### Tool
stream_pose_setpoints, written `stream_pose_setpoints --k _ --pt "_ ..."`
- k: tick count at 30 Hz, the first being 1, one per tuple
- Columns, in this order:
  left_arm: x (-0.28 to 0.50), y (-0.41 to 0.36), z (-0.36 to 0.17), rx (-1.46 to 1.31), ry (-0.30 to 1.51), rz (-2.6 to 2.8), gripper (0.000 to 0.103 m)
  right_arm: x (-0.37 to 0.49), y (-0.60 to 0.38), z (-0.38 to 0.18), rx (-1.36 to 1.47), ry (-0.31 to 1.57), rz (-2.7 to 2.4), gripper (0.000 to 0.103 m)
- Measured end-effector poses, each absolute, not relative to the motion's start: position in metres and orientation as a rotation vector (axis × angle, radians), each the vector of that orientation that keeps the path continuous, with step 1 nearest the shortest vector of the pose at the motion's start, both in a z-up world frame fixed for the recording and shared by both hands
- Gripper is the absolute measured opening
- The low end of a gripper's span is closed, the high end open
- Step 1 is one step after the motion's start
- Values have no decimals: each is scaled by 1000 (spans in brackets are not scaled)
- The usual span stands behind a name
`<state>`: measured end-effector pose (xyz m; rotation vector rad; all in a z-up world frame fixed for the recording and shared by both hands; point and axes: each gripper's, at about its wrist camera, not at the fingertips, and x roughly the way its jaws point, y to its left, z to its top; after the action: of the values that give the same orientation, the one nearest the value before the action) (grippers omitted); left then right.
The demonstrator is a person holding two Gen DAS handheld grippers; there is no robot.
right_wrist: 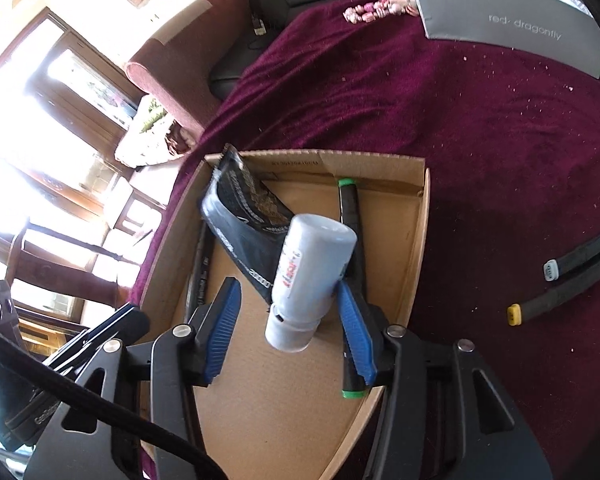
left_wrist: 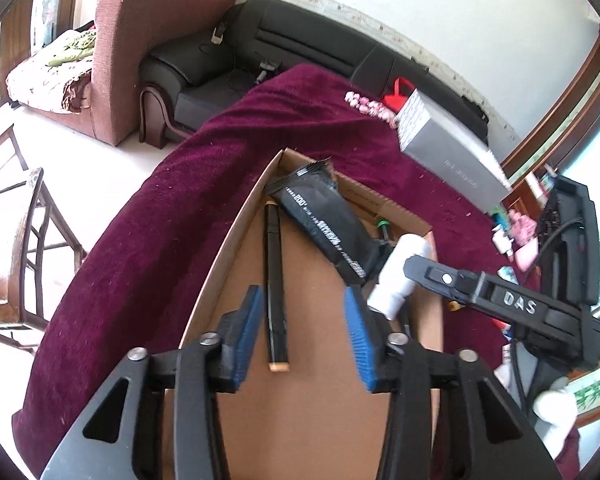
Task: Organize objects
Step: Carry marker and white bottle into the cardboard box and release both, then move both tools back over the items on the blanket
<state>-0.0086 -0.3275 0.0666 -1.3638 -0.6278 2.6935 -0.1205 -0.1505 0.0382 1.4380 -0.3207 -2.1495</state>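
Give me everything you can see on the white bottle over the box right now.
The white bottle looks like glossy plastic, with red lettering down its side and a narrower cap end pointing toward the camera. It sits tilted between the right gripper pads, above the cardboard box. One pad meets its side; the other stands clear. Behind it are the black pouch and green-capped marker.

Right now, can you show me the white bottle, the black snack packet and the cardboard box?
white bottle [right_wrist: 312, 276], right wrist view, on its label side.
black snack packet [left_wrist: 324, 220], left wrist view, middle of wrapper.
cardboard box [right_wrist: 414, 240], right wrist view, right wall.
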Motion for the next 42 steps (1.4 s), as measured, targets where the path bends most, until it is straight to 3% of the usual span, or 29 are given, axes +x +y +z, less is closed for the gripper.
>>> stream_pose_setpoints --k 9,12,20,31,33,42 --pt "27 -316 82 -1274 -706 2693 39 -127 -166 50 1382 -337 -2072 55" --pt "36 -310 88 -1253 -692 2702 49 -119 -156 66 1317 -350 -2078 55" --pt "46 -264 91 -1228 -671 2556 59 -79 -68 84 1234 -400 -2161 55" --pt "35 -135 79 -1312 -456 2266 59 -17 105 80 1127 -509 -2574 56" --pt "29 -114 75 -1329 -447 2228 59 -14 131 77 1090 -563 -2643 63" --pt "-32 -55 70 -1280 -168 2432 58 -28 191 44 1043 -772 -2708 64"
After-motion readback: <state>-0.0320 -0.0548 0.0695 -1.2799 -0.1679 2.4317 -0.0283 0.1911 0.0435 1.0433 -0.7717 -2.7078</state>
